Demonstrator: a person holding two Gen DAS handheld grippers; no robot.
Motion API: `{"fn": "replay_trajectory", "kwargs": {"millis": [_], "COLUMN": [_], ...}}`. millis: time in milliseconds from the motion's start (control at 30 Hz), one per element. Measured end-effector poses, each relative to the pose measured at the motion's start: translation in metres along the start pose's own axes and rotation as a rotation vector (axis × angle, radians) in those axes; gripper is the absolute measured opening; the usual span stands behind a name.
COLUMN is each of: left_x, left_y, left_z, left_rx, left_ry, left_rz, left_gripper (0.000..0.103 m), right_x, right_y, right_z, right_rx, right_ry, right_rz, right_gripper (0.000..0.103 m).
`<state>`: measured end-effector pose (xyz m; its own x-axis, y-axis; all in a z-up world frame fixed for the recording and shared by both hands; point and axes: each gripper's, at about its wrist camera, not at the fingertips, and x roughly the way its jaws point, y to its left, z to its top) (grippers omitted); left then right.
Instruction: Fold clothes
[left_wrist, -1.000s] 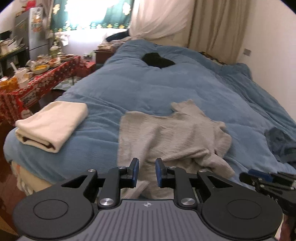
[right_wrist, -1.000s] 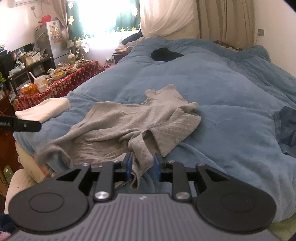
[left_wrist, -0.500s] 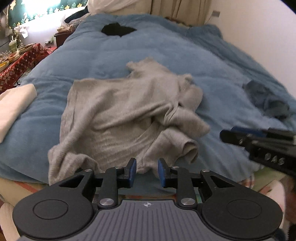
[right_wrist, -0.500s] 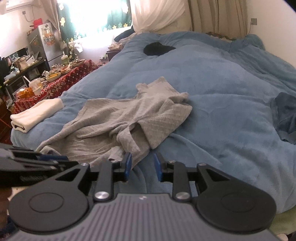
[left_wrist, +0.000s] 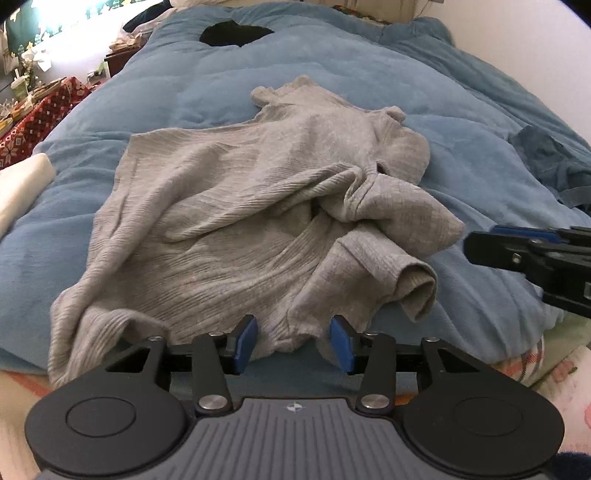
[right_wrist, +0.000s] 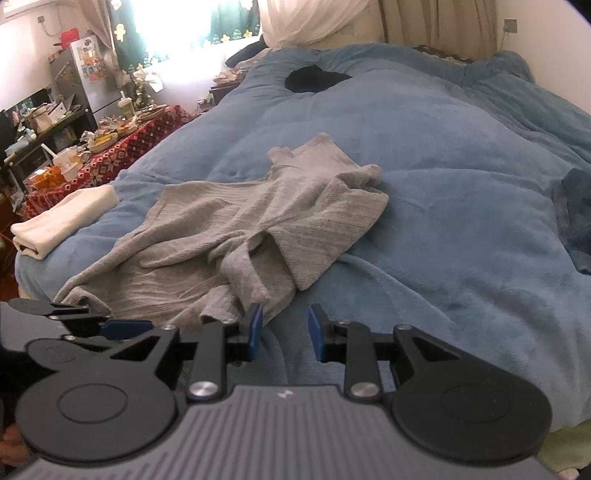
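A grey ribbed top (left_wrist: 236, 206) is seen spread out but crumpled on a bed w/ a blue fleece cover (left_wrist: 221, 85), near the front edge. Its hem side is bunched at the near edge; one sleeve (left_wrist: 410, 280) is curled over toward the right, cuff opening facing out. A second flap is folded across the upper right part of the garment.

The left tool (left_wrist: 293, 341) is held low at the bed's near edge, released, blue pads (left_wrist: 245, 343) well apart. The garment's front edge is seen between the pads, but whether it is touched by them cannot be told. In the right wrist view the left tool (right_wrist: 110, 326) is seen at the lower left, beside the garment's near corner.

The right tool (right_wrist: 284, 332) is released too, pads spread; nothing is gripped. Its left pad (right_wrist: 255, 330) is just beside the hanging edge of the grey top (right_wrist: 240, 236); blue cover (right_wrist: 443, 221) is seen betw. the fingers. From the left wrist view the right tool (left_wrist: 532, 254) is seen entering at the right, off the garment, over the cover.

A folded cream towel (right_wrist: 62, 221) is laid on the bed's left side, apart from the top. A dark blue cloth (left_wrist: 550, 158) is bunched at the right. A black item (right_wrist: 314, 79) lies far back on the bed. A worktop w/ a red patterned cloth (right_wrist: 110, 162), loaded w/ dishes, stands left of the bed.
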<state>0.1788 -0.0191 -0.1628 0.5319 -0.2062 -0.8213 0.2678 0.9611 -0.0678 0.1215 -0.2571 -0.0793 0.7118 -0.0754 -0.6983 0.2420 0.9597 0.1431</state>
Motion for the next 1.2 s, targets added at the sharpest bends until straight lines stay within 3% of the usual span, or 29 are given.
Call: {"fn": "replay_trajectory", "kwargs": {"millis": [67, 267, 833, 900, 1000, 1100, 1200], "left_x": [0.006, -0.010, -0.117, -0.119, -0.106, -0.099, -0.100], "left_y": [0.001, 0.020, 0.133, 0.150, 0.170, 0.163, 0.151], "left_z": [0.003, 0.009, -0.019, -0.021, -0.018, -0.017, -0.017], "left_rx": [-0.013, -0.083, -0.363, -0.407, -0.465, -0.439, -0.399], "left_ry": [0.013, -0.022, -0.217, -0.219, -0.162, -0.138, -0.148], "left_rz": [0.013, 0.022, 0.322, 0.349, 0.336, 0.316, 0.314], "left_gripper": [0.008, 0.007, 0.007, 0.007, 0.007, 0.011, 0.028], "right_x": [0.002, 0.005, -0.028, -0.030, -0.030, -0.028, -0.025], "right_y": [-0.002, -0.003, 0.035, 0.040, 0.044, 0.044, 0.042], "right_z": [0.000, 0.002, 0.011, 0.011, 0.012, 0.015, 0.016], "right_rx": [0.006, 0.010, -0.061, -0.072, -0.085, -0.089, -0.083], "right_ry": [0.005, 0.007, -0.081, -0.081, -0.076, -0.069, -0.062], "right_rz": [-0.009, -0.028, 0.015, 0.020, 0.025, 0.029, 0.034], "right_gripper": [0.033, 0.033, 0.033, 0.033, 0.033, 0.033, 0.034]}}
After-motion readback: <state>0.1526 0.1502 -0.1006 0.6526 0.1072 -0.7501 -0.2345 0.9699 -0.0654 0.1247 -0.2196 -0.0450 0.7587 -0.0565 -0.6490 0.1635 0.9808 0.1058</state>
